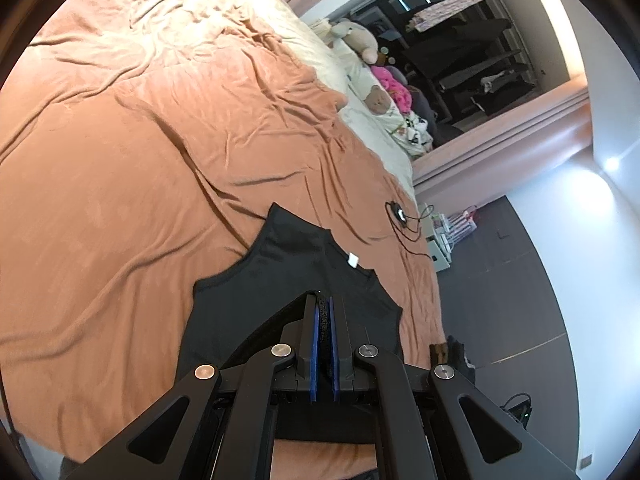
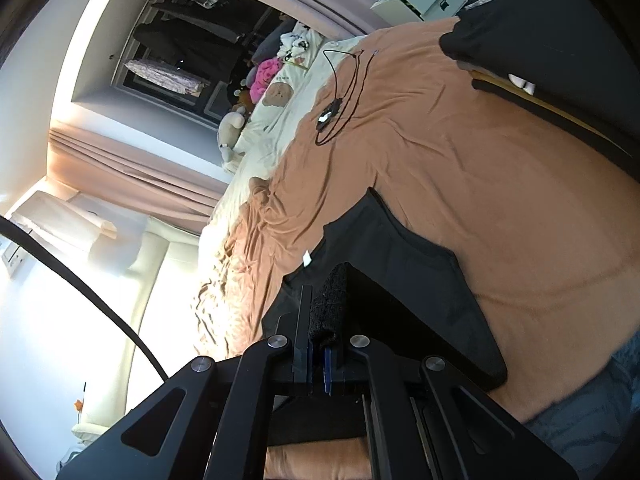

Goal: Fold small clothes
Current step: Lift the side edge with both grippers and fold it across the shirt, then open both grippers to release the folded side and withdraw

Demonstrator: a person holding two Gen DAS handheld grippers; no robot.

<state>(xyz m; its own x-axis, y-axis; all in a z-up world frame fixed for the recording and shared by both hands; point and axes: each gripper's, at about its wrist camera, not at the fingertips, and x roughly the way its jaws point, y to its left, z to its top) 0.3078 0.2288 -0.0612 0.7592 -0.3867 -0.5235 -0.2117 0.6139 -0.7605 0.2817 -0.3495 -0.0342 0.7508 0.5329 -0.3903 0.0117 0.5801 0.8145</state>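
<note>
With both tongs — left (image 1: 325, 304), right (image 2: 322, 308) — clamped on the black top's (image 1: 256, 280) hem, carry it level and taut. Lay the fold square on the bed (image 1: 120, 160) — no sagging middle.

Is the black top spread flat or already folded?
Partly folded: black top lies on the bedspread while both hand-held grippers lift its hem.

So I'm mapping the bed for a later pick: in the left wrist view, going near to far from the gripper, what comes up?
left gripper → black garment → white label → black cable → bear-print bedding → plush toy
</note>
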